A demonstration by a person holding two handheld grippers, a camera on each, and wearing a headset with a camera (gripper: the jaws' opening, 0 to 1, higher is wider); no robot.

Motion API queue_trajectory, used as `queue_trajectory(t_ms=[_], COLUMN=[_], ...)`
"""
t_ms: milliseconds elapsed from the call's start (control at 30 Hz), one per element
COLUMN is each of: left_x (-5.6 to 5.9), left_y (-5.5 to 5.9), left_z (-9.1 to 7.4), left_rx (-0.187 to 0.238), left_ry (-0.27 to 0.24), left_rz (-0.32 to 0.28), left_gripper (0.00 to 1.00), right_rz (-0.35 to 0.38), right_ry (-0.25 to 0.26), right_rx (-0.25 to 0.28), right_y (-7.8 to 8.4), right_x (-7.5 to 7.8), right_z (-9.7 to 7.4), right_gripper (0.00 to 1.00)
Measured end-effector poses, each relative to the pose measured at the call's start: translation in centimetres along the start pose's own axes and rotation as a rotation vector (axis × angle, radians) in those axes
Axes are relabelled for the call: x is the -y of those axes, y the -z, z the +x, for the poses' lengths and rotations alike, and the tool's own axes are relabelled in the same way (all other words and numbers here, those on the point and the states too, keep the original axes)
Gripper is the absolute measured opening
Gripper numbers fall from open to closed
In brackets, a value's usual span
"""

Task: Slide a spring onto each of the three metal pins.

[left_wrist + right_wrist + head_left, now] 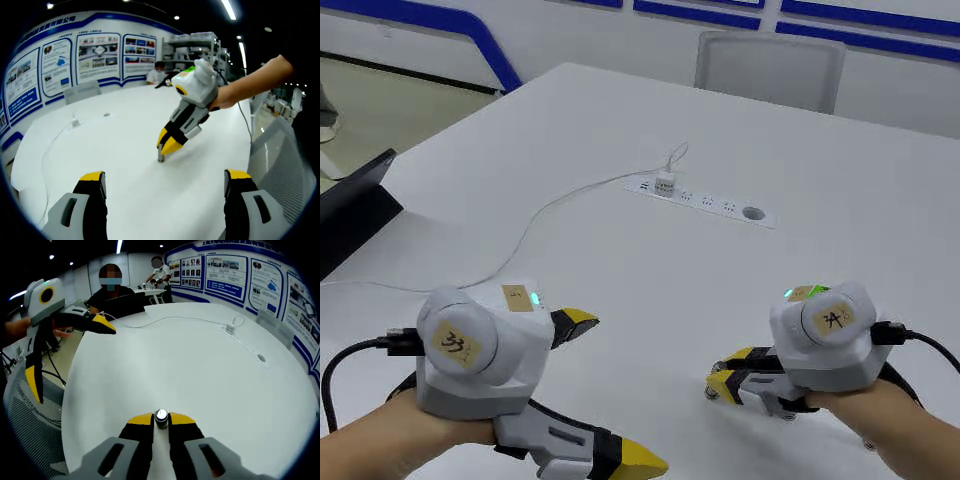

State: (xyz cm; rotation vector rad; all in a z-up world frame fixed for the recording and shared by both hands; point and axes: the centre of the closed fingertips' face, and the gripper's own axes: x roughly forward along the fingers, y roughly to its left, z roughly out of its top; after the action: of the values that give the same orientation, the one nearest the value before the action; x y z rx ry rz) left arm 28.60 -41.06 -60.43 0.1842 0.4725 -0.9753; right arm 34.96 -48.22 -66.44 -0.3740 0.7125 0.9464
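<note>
While the left tongs sit at 7 o'clock in head view w/ jaws spread wide, gripping nothing, the right tongs at 4 o'clock pinch a metal pin on the white counter. Left gripper view: right tongs at 12 o'clock, pin upright, its base touching counter. Right gripper view: pin clamped btwn yellow tips at 6 o'clock; left tongs at 10 o'clock.

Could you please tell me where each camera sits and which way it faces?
Head view: on the headset, looking down at the white table; left gripper, right gripper and both forearms show.
Left gripper view: on the left gripper, jaws open, facing the right gripper and forearm.
Right gripper view: on the right gripper, jaws shut on a small silver metal pin, facing the left gripper.
Shared: white power strip.
</note>
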Motion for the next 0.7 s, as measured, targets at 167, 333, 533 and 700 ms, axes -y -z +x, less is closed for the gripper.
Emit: queue_trajectory(t_ms=[167, 333, 533, 700], left_x=[0.1, 0.3, 0.4, 0.4], left_y=[-0.1, -0.1, -0.4, -0.5], left_z=[0.0, 0.2, 0.3, 0.4], left_rx=[-0.003, -0.007, -0.004, -0.005], left_ry=[0.002, 0.007, 0.007, 0.006], left_rz=[0.003, 0.005, 0.012, 0.016], left_gripper=[1.00, 1.00, 1.00, 1.00], right_rz=[-0.005, -0.017, -0.034, -0.073], right_ry=[0.003, 0.007, 0.016, 0.025], right_rx=[0.005, 0.019, 0.070, 0.118], right_y=[0.0, 0.0, -0.8, -1.8], right_x=[0.0, 0.1, 0.0, -0.4], right_z=[-0.2, -0.7, -1.6, -2.8], right_gripper=[0.16, 0.18, 0.23, 0.27])
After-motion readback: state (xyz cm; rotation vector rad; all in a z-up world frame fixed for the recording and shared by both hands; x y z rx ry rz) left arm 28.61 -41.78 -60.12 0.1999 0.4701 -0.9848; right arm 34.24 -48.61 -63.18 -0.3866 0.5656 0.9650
